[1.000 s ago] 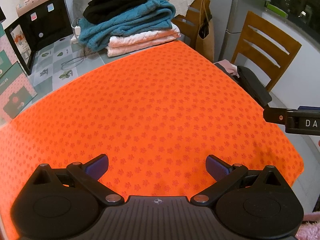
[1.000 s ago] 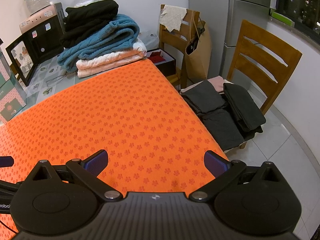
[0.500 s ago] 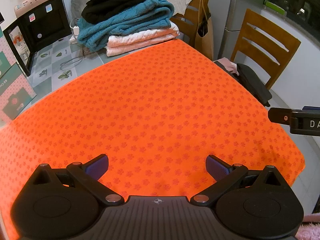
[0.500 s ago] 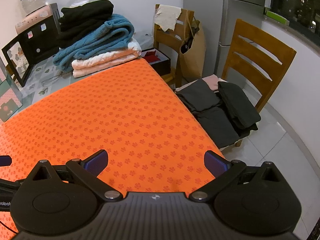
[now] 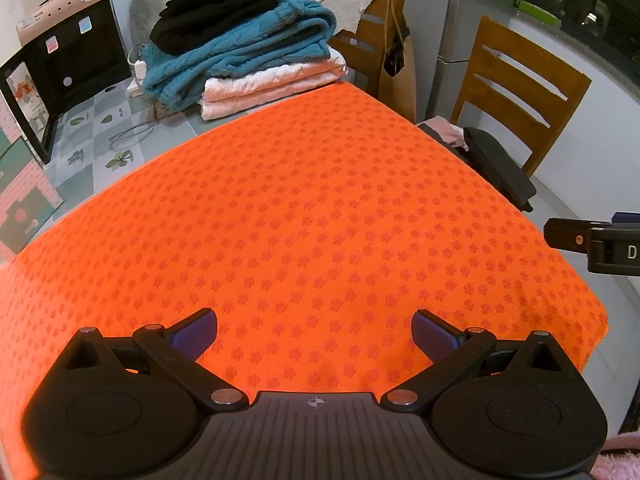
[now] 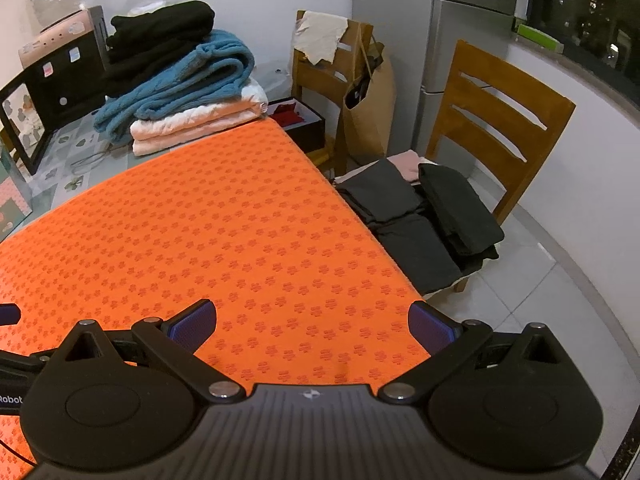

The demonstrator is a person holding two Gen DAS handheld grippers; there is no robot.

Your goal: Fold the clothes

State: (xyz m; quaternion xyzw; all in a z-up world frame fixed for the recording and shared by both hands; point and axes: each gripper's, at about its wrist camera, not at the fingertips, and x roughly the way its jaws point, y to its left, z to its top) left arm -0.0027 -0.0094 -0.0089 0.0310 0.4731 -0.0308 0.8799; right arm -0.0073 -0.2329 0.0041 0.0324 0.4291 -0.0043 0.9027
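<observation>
Orange flower-print cloth (image 5: pixel 304 208) covers the bench; nothing lies on it to fold. Dark folded garments (image 6: pixel 420 216) wait on the wooden chair at right. Left hand-held gripper (image 5: pixel 314 330) and right hand-held gripper (image 6: pixel 312 322) both gape, empty; fetch one garment singly.

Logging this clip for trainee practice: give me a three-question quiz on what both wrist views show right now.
1. True or false: the left gripper is shut on cloth.
2. What lies on top of the stack beyond the orange cloth? A) black garment B) pink towel C) bag
3. Where do the dark clothes lie?

Key: 1. False; its jaws are open and empty, as are the right gripper's. 2. A. 3. On the seat of the chair beside the table.
</observation>
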